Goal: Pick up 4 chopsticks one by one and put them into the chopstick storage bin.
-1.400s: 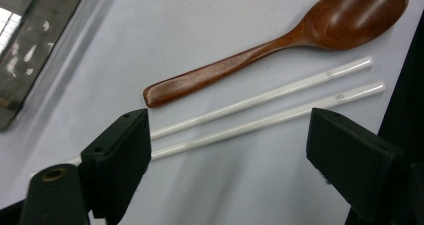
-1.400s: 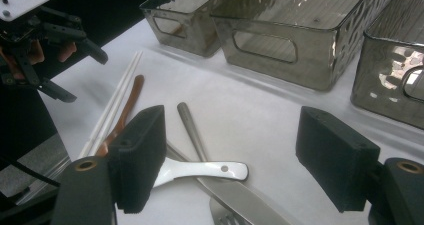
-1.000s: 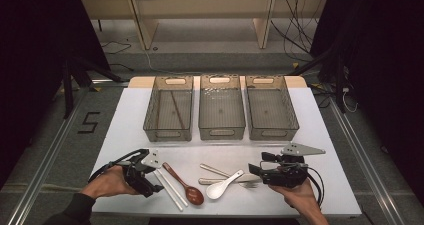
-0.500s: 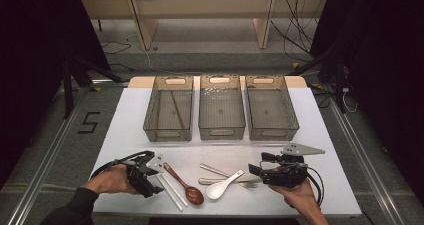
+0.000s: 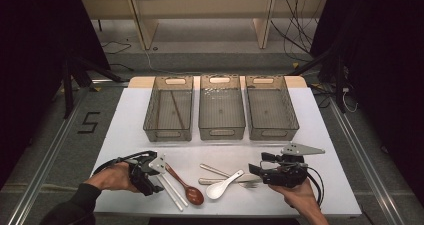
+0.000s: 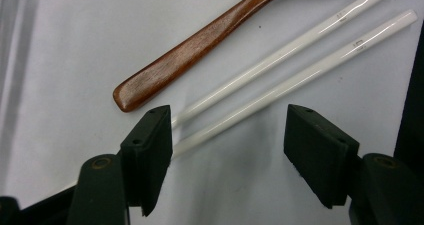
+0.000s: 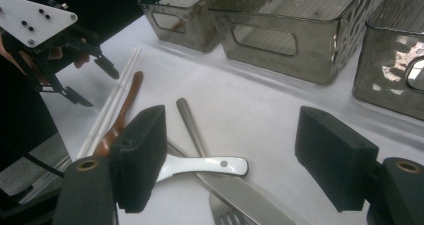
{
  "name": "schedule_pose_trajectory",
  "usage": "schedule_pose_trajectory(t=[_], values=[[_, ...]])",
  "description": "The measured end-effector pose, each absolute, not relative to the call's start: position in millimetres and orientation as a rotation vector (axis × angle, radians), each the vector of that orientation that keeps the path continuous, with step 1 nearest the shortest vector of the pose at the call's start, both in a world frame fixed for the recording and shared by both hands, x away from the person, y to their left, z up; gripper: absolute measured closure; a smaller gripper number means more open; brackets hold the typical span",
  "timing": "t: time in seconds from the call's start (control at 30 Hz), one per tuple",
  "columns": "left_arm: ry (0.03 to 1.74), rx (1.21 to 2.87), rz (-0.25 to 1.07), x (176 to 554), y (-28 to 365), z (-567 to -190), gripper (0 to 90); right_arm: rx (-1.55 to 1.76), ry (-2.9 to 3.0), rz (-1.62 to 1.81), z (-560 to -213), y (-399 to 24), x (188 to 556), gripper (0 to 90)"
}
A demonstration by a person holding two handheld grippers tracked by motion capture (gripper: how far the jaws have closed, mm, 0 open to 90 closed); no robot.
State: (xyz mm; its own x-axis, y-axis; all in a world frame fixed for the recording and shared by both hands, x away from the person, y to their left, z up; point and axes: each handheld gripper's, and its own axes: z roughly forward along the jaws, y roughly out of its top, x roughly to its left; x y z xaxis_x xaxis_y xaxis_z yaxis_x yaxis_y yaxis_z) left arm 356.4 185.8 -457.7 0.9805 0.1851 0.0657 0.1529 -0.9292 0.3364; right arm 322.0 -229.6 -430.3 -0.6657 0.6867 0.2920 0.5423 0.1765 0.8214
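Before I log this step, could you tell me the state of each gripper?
Left gripper: open, jaws just closing around the white chopsticks, not yet gripping.
Right gripper: open, holding nothing.

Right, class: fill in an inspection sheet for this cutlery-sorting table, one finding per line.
Surface: white table, flat.
Job's things: two white chopsticks lie side by side, ends between the open jaws of the left gripper, which have just been closing.
Clutter: wooden spoon, white spoon, metal fork; three bins.
Grippers: right gripper open, holding nothing.
Cables: on floor beyond.
Surroundings: dark.
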Motion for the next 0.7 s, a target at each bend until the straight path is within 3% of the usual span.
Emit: schedule_pose_trajectory(t=[0.7], values=[[0.16,2.852,0.099,363.0,183.3,-464.3,43.7,1.218,2.297,1.503,-430.6,-230.0,322.3,30.0]])
